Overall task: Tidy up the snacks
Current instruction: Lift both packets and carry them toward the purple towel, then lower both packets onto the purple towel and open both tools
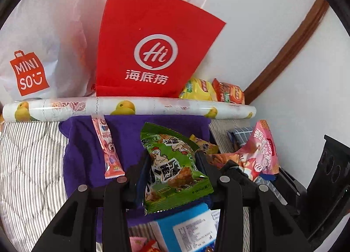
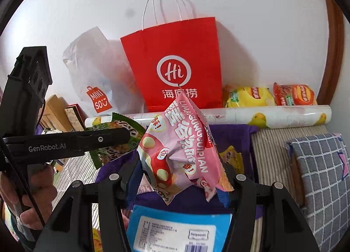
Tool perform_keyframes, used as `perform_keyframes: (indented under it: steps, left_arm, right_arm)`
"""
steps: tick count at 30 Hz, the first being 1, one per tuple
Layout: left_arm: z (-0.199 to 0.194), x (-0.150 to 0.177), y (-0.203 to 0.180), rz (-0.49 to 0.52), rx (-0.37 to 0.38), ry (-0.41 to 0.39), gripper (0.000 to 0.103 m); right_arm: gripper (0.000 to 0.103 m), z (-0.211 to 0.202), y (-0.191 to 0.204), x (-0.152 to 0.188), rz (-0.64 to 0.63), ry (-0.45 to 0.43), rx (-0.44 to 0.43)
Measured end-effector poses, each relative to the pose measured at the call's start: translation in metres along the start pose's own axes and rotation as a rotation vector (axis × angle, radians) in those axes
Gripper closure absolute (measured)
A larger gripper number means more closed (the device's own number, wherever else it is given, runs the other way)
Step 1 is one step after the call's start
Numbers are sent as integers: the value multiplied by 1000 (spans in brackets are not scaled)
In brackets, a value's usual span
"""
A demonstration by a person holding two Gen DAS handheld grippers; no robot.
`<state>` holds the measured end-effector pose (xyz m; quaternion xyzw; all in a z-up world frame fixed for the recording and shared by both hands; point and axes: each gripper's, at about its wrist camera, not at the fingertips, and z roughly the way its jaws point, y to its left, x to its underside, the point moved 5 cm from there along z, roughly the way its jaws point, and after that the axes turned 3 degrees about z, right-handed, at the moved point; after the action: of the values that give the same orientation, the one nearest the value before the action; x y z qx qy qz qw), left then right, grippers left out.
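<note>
Left gripper [image 1: 172, 177] was clamped on a green chicken-print snack packet [image 1: 172, 164], jaws narrow, packet upright between the pads and lifted off the purple cloth [image 1: 91, 142]. Right gripper [image 2: 179, 175] held a pink puffed snack bag [image 2: 177, 149], jaws at a middling width around its crumpled lower part, bag also in the air. Both packets hung in front of the red paper bag [image 2: 175, 55] — the landmark here — and below its open top. Left of the red bag leaned a white Miniso plastic bag [image 1: 32, 44]; right of it sat a yellow chip pack [image 2: 249, 96] and an orange chip pack [image 2: 295, 96], both against the wall. Just in front of the red bag lay a roll of lemon-print paper [image 1: 131, 107], and nearer than that the purple cloth with a pink stick sachet [image 1: 107, 149] on it. A blue boxed item [image 2: 175, 228] lay nearest, well short of the red bag. The person's hand [image 2: 28, 186] showed on the left tool's grip in the right view. Step in hand, as I judge it: carrying two picked snacks toward a container, probably the red bag — target not certain. Next move would call for raising both packets above the bag's rim, past the handles, then letting go one at a time.
</note>
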<state>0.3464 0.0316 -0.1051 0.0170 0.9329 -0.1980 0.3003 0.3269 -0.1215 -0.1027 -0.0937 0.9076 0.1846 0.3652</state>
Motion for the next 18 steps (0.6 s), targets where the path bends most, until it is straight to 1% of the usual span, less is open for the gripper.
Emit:
perform_keyframes:
  steps: [5, 9, 12, 15, 18]
  left_arm:
    - [20, -4, 12, -6, -36, 20, 64]
    - [35, -4, 24, -37, -44, 48, 64]
    - [42, -3, 31, -39, -54, 64, 64]
    - [50, -1, 36, -51, -62, 79, 64]
    - [57, 0, 41, -68, -70, 94, 64]
  right_arm:
    - [46, 27, 5, 2, -1, 42, -25]
    - [46, 53, 5, 9, -2, 93, -40]
    - [46, 73, 2, 20, -1, 144, -53]
    - [46, 84, 1, 28, 6, 178, -67]
    - [46, 89, -1, 33, 3, 196, -55]
